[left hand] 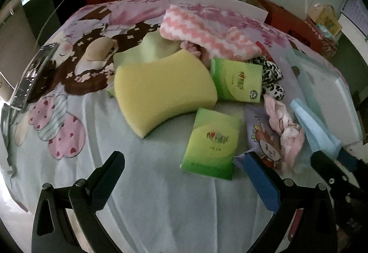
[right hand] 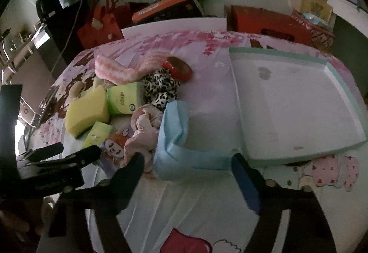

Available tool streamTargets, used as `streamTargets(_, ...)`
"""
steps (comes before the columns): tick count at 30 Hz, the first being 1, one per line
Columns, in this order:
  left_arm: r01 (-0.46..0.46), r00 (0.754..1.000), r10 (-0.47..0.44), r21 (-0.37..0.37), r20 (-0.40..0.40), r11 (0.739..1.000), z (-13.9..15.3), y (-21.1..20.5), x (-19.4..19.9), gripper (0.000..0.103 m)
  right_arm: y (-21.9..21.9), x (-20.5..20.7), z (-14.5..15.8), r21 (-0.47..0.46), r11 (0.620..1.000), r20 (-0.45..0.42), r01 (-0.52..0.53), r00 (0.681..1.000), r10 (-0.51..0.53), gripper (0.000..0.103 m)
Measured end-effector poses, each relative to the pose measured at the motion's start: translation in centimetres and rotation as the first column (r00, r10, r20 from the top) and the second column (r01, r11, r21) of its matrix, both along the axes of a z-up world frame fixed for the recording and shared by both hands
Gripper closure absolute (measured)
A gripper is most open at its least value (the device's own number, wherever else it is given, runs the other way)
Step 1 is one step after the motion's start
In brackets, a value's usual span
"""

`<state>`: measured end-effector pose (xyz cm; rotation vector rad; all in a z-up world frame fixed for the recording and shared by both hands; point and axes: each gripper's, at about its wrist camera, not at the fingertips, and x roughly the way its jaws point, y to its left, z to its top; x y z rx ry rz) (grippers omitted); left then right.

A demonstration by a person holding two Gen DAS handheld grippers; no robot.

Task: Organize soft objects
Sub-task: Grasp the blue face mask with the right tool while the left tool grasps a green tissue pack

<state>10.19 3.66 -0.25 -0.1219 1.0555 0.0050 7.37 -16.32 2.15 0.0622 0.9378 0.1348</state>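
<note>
- The right gripper [right hand: 186,174] is reaching for the blue cloth [right hand: 174,138], jaws spread with one fold between them, pads not yet pressing; I'd close low on that fold, then lift it toward the tray [right hand: 299,101].
- The cloth is lying just beside the tray.
- It is angling steeply down.
- The left gripper [left hand: 184,170] is hanging open and empty near a tissue pack [left hand: 211,142].

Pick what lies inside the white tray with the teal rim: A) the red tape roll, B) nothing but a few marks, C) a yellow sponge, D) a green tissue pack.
B: the right wrist view shows the white tray bare except for faint smudges, while the soft things lie on the sheet beside it.
</note>
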Motion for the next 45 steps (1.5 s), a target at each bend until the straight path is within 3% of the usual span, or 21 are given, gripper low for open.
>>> streamTargets(7,-0.004,0.999,0.003,-0.046,-0.035,0.999,-0.8,-0.3,1.5,0.0,-0.4,0.5,-0.9,0.032,0.999,-0.028,0.0,1.0,0.001,0.06)
streamTargets(13,-0.024,0.998,0.016,-0.124,-0.06,0.992,-1.1,0.2,1.9,0.0,-1.0,0.9,-1.7,0.058,0.998,-0.058,0.017,0.998,-0.014,0.077)
streamTargets(25,-0.057,0.997,0.048,-0.179,-0.057,0.982,-0.6,1.3,2.2,0.005,-1.1,1.1,-2.1,0.076,0.997,-0.062,0.0,0.998,0.005,0.086)
streamTargets(29,-0.036,0.996,0.026,-0.123,-0.08,0.992,-1.0,0.5,2.2,0.016,-1.2,1.0,-2.0,0.08,0.997,-0.062,0.0,0.998,0.005,0.086)
streamTargets(35,-0.024,0.997,0.016,-0.111,-0.072,0.994,-1.2,0.0,2.2,0.02,-1.3,0.9,-2.1,0.082,0.997,-0.067,0.005,0.998,0.0,0.086)
streamTargets(36,-0.025,0.997,0.017,-0.106,-0.075,0.994,-1.2,-0.1,2.1,0.022,-1.3,0.9,-2.1,0.082,0.997,-0.069,0.006,0.998,0.0,0.086)
streamTargets(41,-0.03,0.997,0.026,-0.057,-0.072,0.998,-1.7,-0.6,1.9,0.05,-1.4,0.7,-1.9,0.089,0.996,-0.069,0.011,0.998,-0.005,0.087)
streamTargets(45,-0.028,0.998,0.024,-0.055,-0.065,0.998,-1.5,-0.8,1.5,0.05,-1.5,0.6,-1.9,0.099,0.995,-0.072,0.013,0.997,-0.005,0.088)
